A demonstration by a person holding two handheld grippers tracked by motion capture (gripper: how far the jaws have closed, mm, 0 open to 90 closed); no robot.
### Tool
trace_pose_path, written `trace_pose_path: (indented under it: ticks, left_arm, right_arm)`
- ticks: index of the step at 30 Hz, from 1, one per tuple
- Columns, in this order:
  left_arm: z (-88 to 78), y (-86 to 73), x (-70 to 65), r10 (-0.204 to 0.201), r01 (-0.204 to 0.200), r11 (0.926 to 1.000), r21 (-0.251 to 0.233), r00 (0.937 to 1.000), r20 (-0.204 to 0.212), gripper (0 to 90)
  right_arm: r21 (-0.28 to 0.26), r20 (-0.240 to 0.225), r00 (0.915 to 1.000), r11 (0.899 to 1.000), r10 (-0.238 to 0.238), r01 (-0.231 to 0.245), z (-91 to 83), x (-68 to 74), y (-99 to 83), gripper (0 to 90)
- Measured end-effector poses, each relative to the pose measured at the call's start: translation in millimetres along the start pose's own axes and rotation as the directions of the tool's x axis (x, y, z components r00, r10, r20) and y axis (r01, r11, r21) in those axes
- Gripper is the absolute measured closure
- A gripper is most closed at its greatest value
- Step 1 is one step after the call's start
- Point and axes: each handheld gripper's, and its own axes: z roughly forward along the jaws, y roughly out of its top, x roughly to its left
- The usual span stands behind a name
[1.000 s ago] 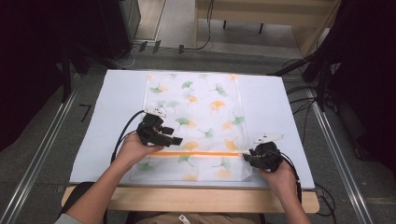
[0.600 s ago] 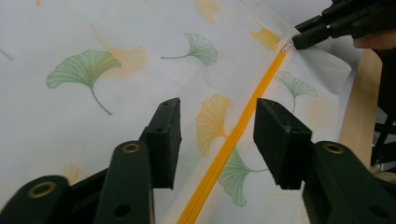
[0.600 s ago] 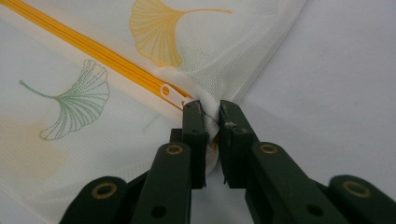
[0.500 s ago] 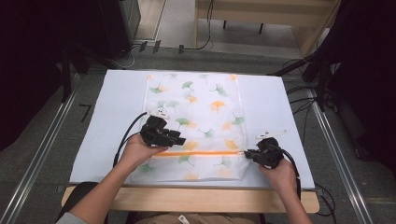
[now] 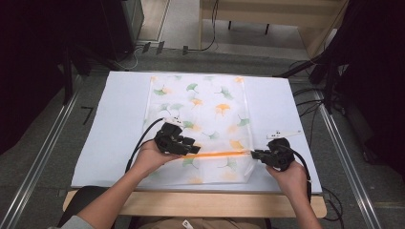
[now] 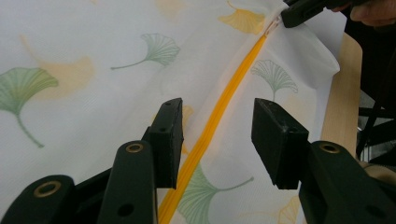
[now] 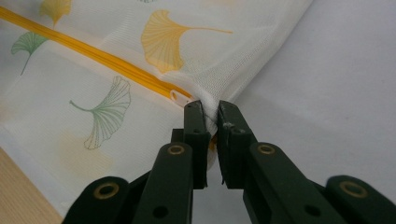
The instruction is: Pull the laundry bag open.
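L gripper (image 5: pixel 184 144) sits over the mesh laundry bag (image 5: pixel 205 109) near its front L part, a bit closer to the bag's mid than 1 s ago, when it sat more toward the L edge; the shift is small. In the L gripper view its jaws are spread wide, holding nothing, straddling the orange zipper (image 6: pixel 219 121) w/ a jaw on each side, hovering just above the fabric; can't tell if the tips touch it. Bag lies flat on the white mat (image 5: pixel 114 119), ginkgo-leaf print up, zipper running L-R across the near end. No slider visible between the L jaws. Moving R: zipper line looks straight and taut across to the R edge of the bag. R gripper (image 5: pixel 258 153) is now right at the zipper's R end; 1 s ago it was slightly further out and lower, so it has closed in. In the R gripper view the jaws are clenched on the bag's corner (image 7: pixel 210 109) next to the zipper end; the small metal bit (image 7: pixel 180 96) there is prob the pull or end stop, too small to tell. Meaning: R side looks anchored, L gripper released and lined up over the zipper, so the next step is prob L clamping the zipper or slider and running it while R holds tension. Wooden table edge (image 5: pixel 200 202) sits in front of the mat.
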Motion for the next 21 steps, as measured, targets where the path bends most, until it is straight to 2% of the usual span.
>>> trace_pose_path:
  ticks: [2,5,8,15,16,19,21]
  left_arm:
    - [3.7,1.5,-4.5,0.018,-0.018,0.9998,0.001,0.9998,0.001,55.3]
    - [8.0,3.9,-9.2,0.029,-0.029,0.9996,0.0,0.9994,0.019,56.5]
    - [12.5,6.4,-13.6,0.024,-0.024,0.9997,-0.008,0.999,0.037,57.7]
    - [23.0,9.5,-22.2,0.052,-0.052,0.9986,-0.001,0.9981,0.031,57.8]
    - [23.8,10.2,-22.8,0.059,-0.06,0.9981,0.016,0.998,0.023,57.6]
    - [27.6,11.9,-24.9,0.069,-0.069,0.9975,0.014,0.9971,0.034,58.4]
    - [29.2,13.9,-28.2,0.086,-0.087,0.996,0.017,0.9949,0.051,65.6]
  right_arm:
    - [-0.01,-0.003,0.9999,1.0,-0.013,0.013,-2.7,3.0,1.9,85.3]
    - [-0.018,0.001,1.0,1.0,-0.008,0.008,-3.9,5.0,2.8,85.3]
    - [-0.02,-0.002,0.9999,1.0,-0.014,0.014,-5.1,6.3,3.4,85.3]
    - [-0.028,0.01,0.9995,0.999,-0.03,0.03,-6.7,10.3,2.8,85.2]
    - [-0.027,0.011,0.9994,0.999,-0.033,0.034,-6.6,10.3,2.7,85.2]
    - [-0.028,0.005,0.9994,0.999,-0.034,0.034,-7.0,10.6,2.7,85.1]
    - [-0.031,0.0,0.9992,0.999,-0.041,0.041,-7.9,11.0,2.9,85.2]
